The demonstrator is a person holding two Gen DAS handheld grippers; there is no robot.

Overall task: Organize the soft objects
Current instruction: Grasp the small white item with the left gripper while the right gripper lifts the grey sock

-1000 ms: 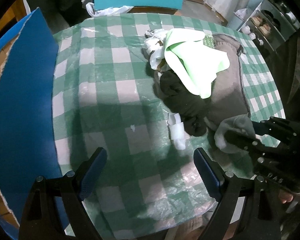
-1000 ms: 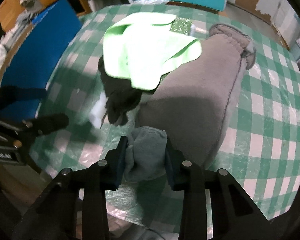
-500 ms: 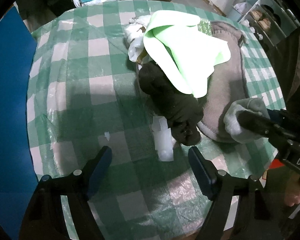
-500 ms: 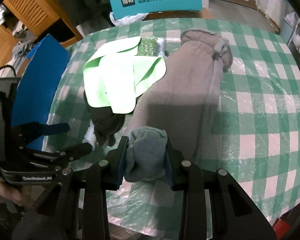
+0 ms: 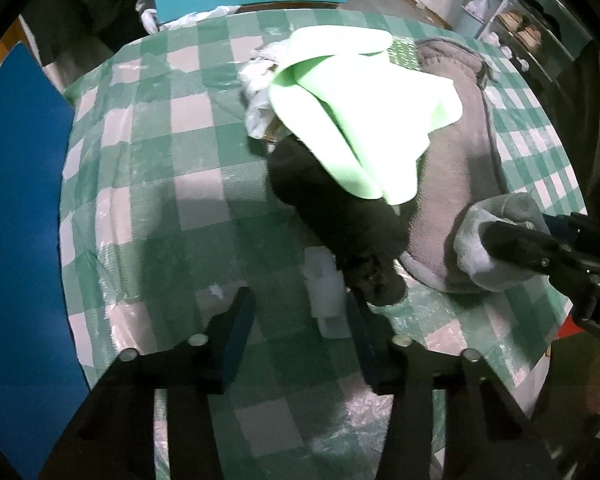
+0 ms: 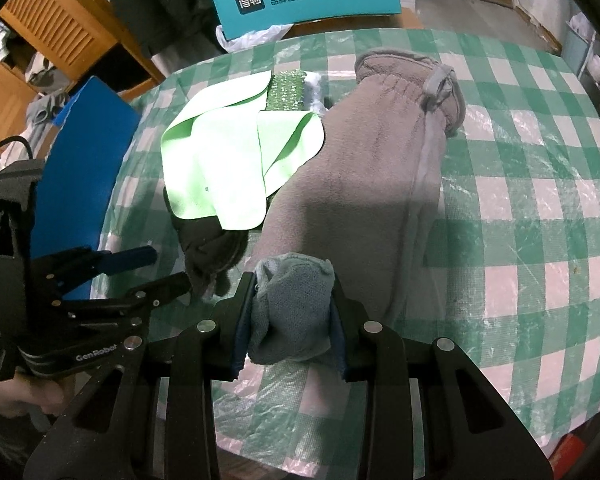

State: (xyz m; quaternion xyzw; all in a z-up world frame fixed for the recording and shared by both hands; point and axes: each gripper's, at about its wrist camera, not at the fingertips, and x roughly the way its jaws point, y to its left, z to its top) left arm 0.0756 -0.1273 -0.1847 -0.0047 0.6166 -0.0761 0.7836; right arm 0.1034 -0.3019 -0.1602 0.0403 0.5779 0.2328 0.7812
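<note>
Left tongs (image 5: 298, 322) are hanging released just near of the white wad (image 5: 325, 288) beside the black glove (image 5: 340, 216), its long axis running near-to-far between the fingers, while right tongs (image 6: 294, 312) are gripping the grey-blue cloth (image 6: 294, 308) over the worktop (image 6: 540, 200).

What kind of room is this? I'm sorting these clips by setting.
Most likely a lived-in home, perhaps a dining or storage corner. A round table wears a green checked plastic cloth, a slatted wooden cabinet stands behind it, and shoes sit on a shelf.
</note>
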